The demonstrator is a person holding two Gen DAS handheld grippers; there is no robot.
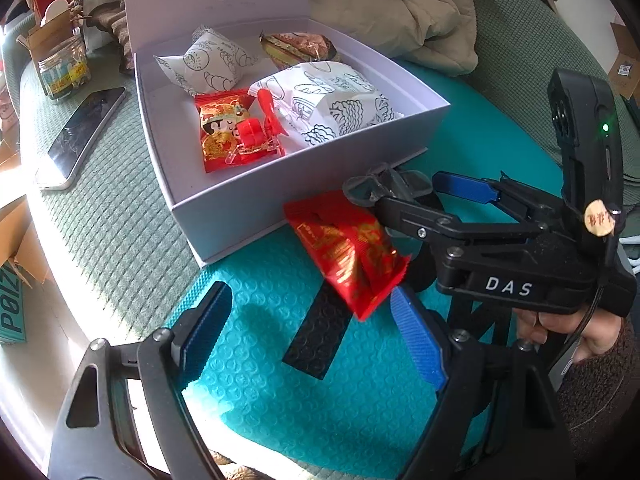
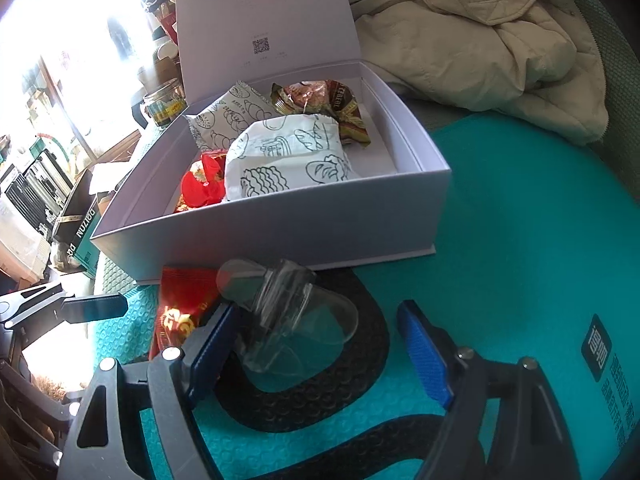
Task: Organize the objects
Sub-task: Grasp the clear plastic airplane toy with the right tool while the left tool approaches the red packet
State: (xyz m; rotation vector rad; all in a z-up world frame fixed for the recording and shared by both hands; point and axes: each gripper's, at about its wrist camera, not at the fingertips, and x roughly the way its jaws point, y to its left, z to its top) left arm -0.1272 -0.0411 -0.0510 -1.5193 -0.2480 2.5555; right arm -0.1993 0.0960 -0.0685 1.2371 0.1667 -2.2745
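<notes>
Snack packets are what is being tidied, and one red packet point(image 1: 348, 256) lies outside the white box point(image 1: 240, 208), on the teal mat point(image 1: 256, 392) just in front of its near wall. Nearest the left camera, the left gripper point(image 1: 312, 332) hangs over the mat with jaws wide apart and nothing between them, the red packet just ahead. The right gripper point(image 2: 316, 344) also stands open, bracketing a clear plastic piece point(image 2: 288, 316) on a black strap point(image 2: 320, 400); its pads do not seem to press it, probably lining up a pick. Farther on, the box holds white printed packets point(image 1: 320, 108), red sweets and a brown wrapper, lid propped upright for loading. Beyond lie a green quilted cover point(image 1: 104, 216), a phone point(image 1: 84, 136), a jar point(image 1: 64, 72) and a beige jacket point(image 2: 480, 40).
</notes>
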